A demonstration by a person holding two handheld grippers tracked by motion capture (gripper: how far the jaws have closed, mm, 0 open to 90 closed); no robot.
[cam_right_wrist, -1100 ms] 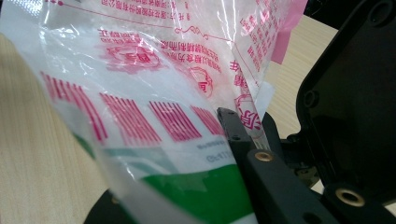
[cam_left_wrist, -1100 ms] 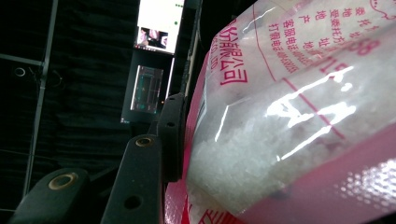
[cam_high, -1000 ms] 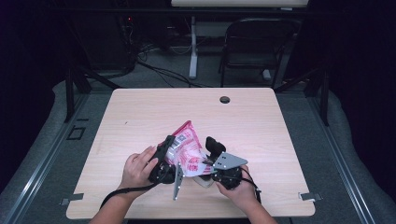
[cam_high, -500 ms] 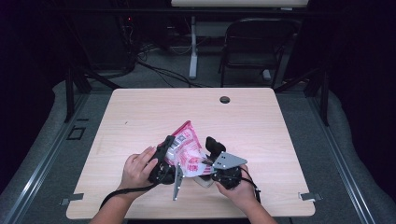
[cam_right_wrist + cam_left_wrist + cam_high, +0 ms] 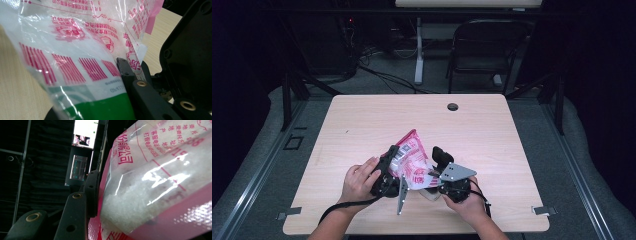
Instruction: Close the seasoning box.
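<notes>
Both jaws are clamped on the bag, left gripper on its side, right gripper on a lower edge, just above the table near the front edge. Left gripper view shows white grains inside and red Chinese print; right gripper view has red bars and a green band

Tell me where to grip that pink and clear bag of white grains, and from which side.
Grip the bag by its flat printed film at the edges, one claw from each side, as now: the left claw holds its left edge, the right claw is shut on the right. The grains sag into a heavy, shifting bulge, so the thin film probably gives the surer pinch.
</notes>
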